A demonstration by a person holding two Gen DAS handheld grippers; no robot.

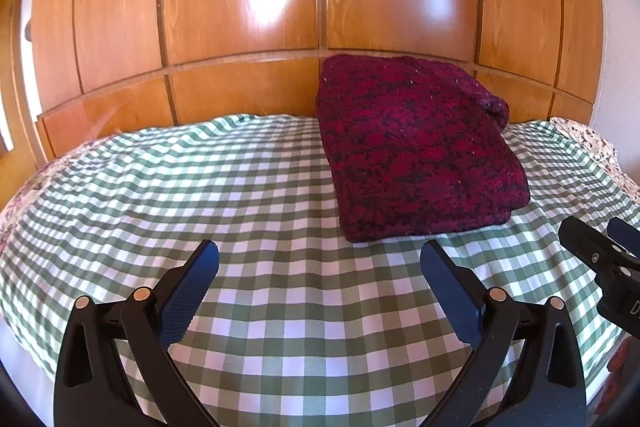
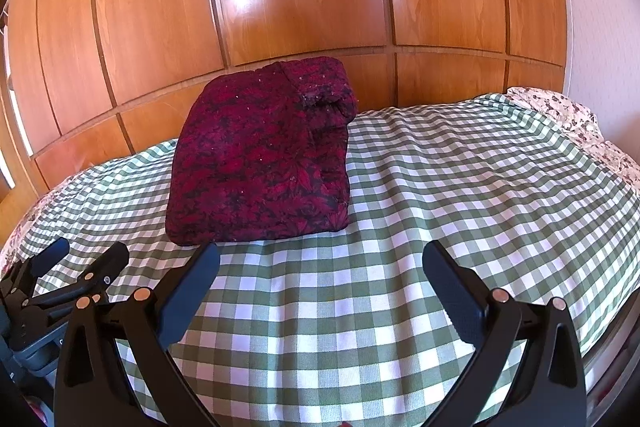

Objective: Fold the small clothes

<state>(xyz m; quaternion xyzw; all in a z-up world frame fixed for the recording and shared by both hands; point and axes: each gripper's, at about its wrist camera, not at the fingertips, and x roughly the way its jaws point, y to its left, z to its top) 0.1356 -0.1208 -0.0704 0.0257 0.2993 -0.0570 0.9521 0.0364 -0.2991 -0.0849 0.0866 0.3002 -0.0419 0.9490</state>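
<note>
A dark red patterned garment (image 1: 416, 151) lies folded into a thick rectangle on the green-and-white checked cloth (image 1: 256, 203), near the far edge. It also shows in the right wrist view (image 2: 264, 159), with a rolled cuff at its far right corner. My left gripper (image 1: 319, 254) is open and empty, hovering over the cloth just short of the garment's near edge. My right gripper (image 2: 321, 254) is open and empty, to the right of the garment's near corner. Each gripper shows in the other's view: the right one at the right edge (image 1: 600, 247), the left one at the lower left (image 2: 80, 263).
The checked cloth (image 2: 460, 187) covers a bed with a floral sheet (image 2: 568, 115) showing at its edges. Glossy wooden wardrobe panels (image 1: 248, 7) stand directly behind the bed. A white wall (image 2: 600, 27) is at the right.
</note>
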